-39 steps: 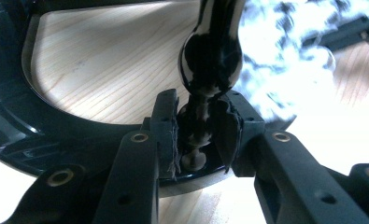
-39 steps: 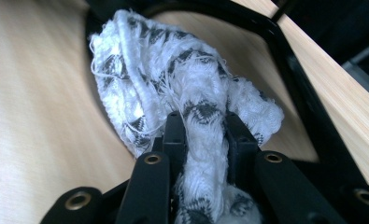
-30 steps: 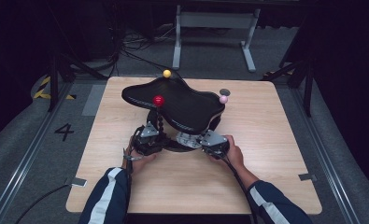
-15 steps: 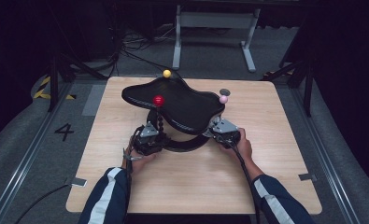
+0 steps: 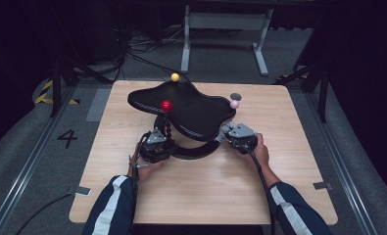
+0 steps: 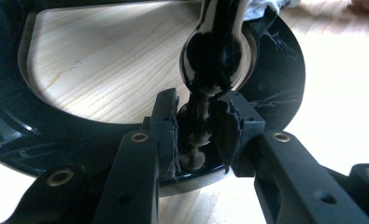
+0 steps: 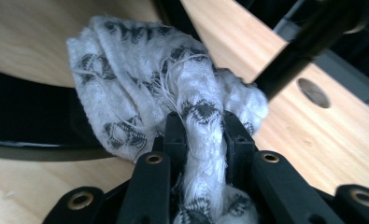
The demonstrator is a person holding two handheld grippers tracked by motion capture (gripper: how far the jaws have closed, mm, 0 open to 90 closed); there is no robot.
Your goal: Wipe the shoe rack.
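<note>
Black glossy stand (image 5: 191,115) mid-table; left gripper (image 6: 198,135) jaws pinching its beaded post (image 6: 205,93), right gripper (image 7: 205,135) jaws pinching white cloth (image 7: 149,88) against near-right base rim. Wiping underway; remaining surface apparently untouched.

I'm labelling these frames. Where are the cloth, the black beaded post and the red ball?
cloth (image 7: 173,102), right gripper view, bunched part above the jaws.
black beaded post (image 6: 198,119), left gripper view, narrow section between the jaws.
red ball (image 5: 166,105), high view, its middle.
</note>
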